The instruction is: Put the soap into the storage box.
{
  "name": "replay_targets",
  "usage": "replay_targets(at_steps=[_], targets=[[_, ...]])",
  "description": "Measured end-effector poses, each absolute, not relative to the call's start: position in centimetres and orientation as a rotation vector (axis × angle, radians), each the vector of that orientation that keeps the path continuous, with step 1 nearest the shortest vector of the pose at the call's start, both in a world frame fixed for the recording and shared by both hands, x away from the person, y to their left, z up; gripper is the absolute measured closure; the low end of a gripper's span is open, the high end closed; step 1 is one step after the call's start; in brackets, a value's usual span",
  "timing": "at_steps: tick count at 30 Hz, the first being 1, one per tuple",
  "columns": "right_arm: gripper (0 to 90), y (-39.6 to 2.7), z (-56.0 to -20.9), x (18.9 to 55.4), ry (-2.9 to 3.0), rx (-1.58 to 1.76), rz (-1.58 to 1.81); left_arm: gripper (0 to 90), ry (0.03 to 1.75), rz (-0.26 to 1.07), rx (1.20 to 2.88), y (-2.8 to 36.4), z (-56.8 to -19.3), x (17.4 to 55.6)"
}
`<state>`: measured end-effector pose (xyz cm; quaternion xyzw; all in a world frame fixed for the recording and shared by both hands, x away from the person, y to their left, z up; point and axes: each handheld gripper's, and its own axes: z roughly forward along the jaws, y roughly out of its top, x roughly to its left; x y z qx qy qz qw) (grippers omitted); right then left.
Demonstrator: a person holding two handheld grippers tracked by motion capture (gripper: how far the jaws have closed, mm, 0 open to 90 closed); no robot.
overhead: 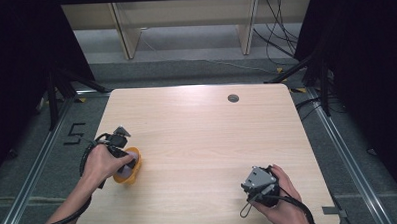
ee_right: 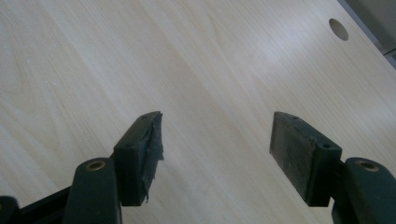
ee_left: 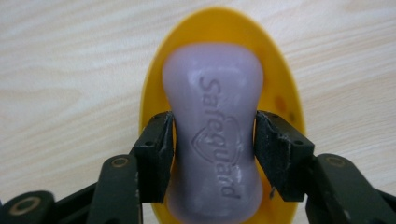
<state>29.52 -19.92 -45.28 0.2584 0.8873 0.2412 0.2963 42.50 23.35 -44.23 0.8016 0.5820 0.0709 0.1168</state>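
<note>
Two black jaws of the left gripper [ee_left: 213, 140] press on the narrow middle of a purple bar of soap [ee_left: 213, 126], one on each side, so the gripper is clamped on the soap. "Safeguard" is stamped on its top. The soap lies in a yellow oval dish [ee_left: 280, 88], and the dish sits on the light wooden table [ee_left: 60, 70].

From the high view, the dish [overhead: 127, 175] is near the left edge of the table [overhead: 197, 137], toward the person's side. The left hand [overhead: 102, 164] holds the left gripper [overhead: 129, 159] over it, and a bit of soap [overhead: 133, 154] peeks out beside the hand.

Over on the right, the right hand [overhead: 282, 201] holds the right gripper [overhead: 254, 187] near the front edge of the table, well apart from the dish. In the right gripper view its jaws stand wide apart [ee_right: 217, 149] with nothing between them but bare wood. One pad [ee_right: 150, 149] looks torn and ragged at its edge.

Near the far edge of the table is a small round hole [overhead: 233, 98]. Past the table, dark cables [overhead: 279, 34] lie on the grey floor.
</note>
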Motion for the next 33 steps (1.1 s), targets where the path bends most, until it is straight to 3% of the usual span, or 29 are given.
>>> replay_targets(at_steps=[15,24,33], targets=[[34.8,-19.9,-45.3,29.5,2.357,0.691,0.640,33.9,1.464,0.405,2.293,23.4,-41.5,40.0],[34.8,-19.9,-45.3,29.5,2.358,0.691,0.639,28.0,1.319,0.436,2.265,22.9,-40.3,37.9],[34.8,-19.9,-45.3,29.5,2.358,0.691,0.640,27.6,1.187,0.443,2.238,22.0,-40.9,35.3]])
